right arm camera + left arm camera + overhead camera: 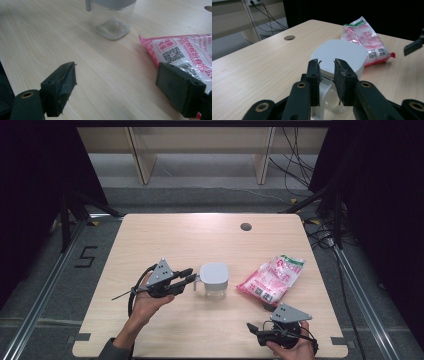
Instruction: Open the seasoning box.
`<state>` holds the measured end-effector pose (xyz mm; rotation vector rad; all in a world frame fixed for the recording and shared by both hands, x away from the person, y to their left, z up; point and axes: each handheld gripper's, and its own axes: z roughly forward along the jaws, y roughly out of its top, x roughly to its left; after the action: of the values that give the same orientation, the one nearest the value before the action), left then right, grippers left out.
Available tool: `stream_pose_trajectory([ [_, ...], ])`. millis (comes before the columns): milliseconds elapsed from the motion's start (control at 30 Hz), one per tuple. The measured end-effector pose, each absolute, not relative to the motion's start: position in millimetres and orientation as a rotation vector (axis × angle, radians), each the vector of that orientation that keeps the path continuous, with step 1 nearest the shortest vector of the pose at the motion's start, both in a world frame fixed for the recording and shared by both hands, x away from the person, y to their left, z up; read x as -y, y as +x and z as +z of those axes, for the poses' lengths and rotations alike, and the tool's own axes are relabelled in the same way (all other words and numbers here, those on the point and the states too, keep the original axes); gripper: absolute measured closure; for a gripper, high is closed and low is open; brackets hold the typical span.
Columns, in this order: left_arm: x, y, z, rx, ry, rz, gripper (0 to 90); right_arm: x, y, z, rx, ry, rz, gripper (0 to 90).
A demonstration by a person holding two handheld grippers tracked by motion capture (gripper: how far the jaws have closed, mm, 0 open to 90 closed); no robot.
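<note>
left gripper (327,82) straddles jar (214,281) handle (322,96); handle points left.

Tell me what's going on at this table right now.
A person works at a light wooden table with a hand-held gripper in each hand. The left gripper has its jaws nearly shut around the handle of a clear plastic jar with a grey lid; whether the pads already press on the handle is hard to tell. The right gripper rests near the table's front edge, jaws wide open and holding nothing, beside a pink and white plastic bag lying right of the jar.
</note>
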<state>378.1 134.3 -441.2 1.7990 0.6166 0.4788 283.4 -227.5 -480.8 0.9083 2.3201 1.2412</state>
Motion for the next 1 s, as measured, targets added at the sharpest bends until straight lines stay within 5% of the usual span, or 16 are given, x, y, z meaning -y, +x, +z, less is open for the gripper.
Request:
stream_pose_trajectory([
  [233,-124,387,-442,-0.624,1.78,0.45,88.6,228,284,-481,-2.322,0.879,1.227,21.1],
  [667,-114,395,-446,-0.606,1.808,0.44,87.9,226,284,-480,-2.328,0.891,1.239,23.2],
  [1000,-115,396,-449,-0.627,1.804,0.43,87.5,223,292,-476,-2.274,0.862,1.237,35.1],
])
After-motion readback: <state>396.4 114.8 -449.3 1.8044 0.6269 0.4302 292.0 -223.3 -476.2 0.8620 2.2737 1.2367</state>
